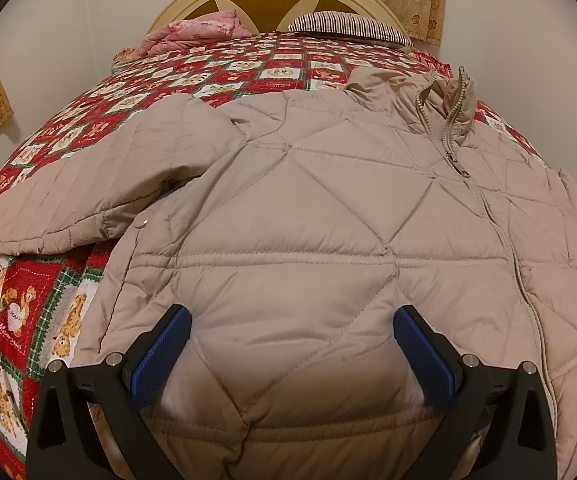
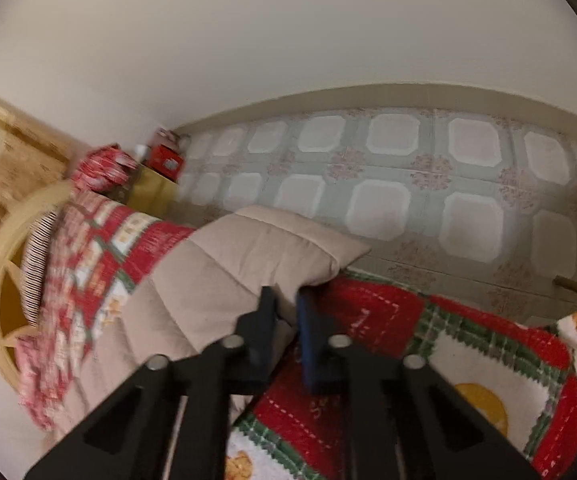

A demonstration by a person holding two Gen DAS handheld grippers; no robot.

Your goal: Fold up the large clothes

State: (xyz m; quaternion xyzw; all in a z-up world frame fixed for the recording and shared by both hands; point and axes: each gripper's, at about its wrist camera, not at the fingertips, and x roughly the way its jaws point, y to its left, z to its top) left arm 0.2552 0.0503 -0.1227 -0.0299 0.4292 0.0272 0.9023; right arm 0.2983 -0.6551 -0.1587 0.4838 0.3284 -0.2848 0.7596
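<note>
Beige quilted jacket (image 1: 308, 216) lies flat on the bed's red quilt (image 1: 28, 300). My left tool (image 1: 292, 356) is spread wide over its hem; my right tool (image 2: 286, 320) pinches the sleeve (image 2: 256, 256) cuff.

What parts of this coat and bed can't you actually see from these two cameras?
- Left wrist view: the coat's bottom hem is cut off by the lower edge and hidden behind the left gripper.
- Right wrist view: motion blur smears the bedspread pattern.
- Right wrist view: the right gripper hides the sleeve end where it pinches.
</note>
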